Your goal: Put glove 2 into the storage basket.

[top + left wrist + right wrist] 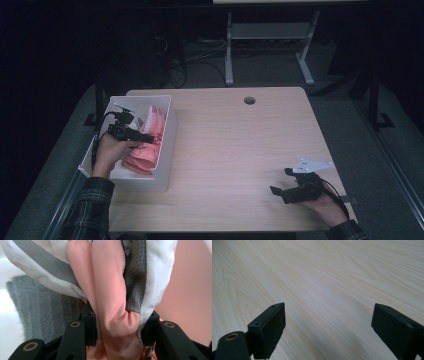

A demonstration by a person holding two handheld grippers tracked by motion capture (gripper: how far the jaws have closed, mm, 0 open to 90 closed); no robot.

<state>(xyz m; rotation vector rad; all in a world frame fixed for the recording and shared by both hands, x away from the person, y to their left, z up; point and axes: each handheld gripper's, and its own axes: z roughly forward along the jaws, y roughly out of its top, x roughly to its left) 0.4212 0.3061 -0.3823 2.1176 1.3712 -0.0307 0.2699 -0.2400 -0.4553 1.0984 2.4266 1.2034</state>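
While left gripper point(142, 138) is squeezing soft pink-and-white folded cloth point(110, 302) inside white plastic box point(167, 150), right gripper point(328, 326) is resting wide open, far right of box.

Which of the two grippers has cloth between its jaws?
The left gripper, reaching into the white bin: its jaws clamp a fold of pink cloth. The right gripper rests open over bare table.

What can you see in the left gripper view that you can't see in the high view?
The left gripper view shows grey waffle-textured fabric and white fabric bunched with the pink cloth, squeezed between the jaws.

The high view shows the wooden table, the whole white bin, and the right hand-held gripper, open above the table.

Both show the pink cloth and the left hand-held gripper.
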